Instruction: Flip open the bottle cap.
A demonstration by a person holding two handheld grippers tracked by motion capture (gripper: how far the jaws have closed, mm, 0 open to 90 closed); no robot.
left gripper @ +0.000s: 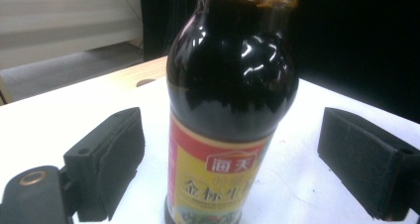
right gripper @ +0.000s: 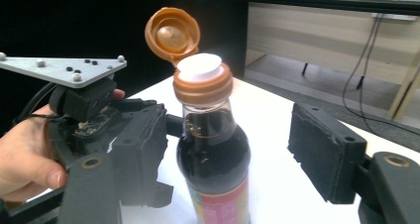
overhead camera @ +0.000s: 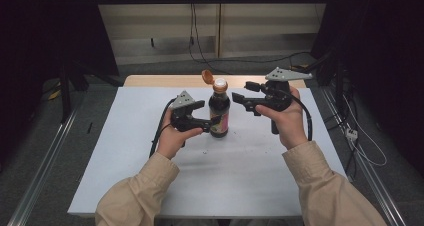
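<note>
The dark sauce bottle [overhead camera: 219, 111] stood upright on the white table [overhead camera: 125, 151], towards its far middle, its orange flip cap [overhead camera: 207, 76] tipped open; the left gripper [overhead camera: 212, 120] sat level just left of the bottle, its jaws wide to either side of the lower body without pressing it; the right gripper [overhead camera: 239, 100] hovered near the bottle's right, higher up by the neck, jaws likewise spread and clear of the glass; the label [left gripper: 213, 179] faced the left gripper.
</note>
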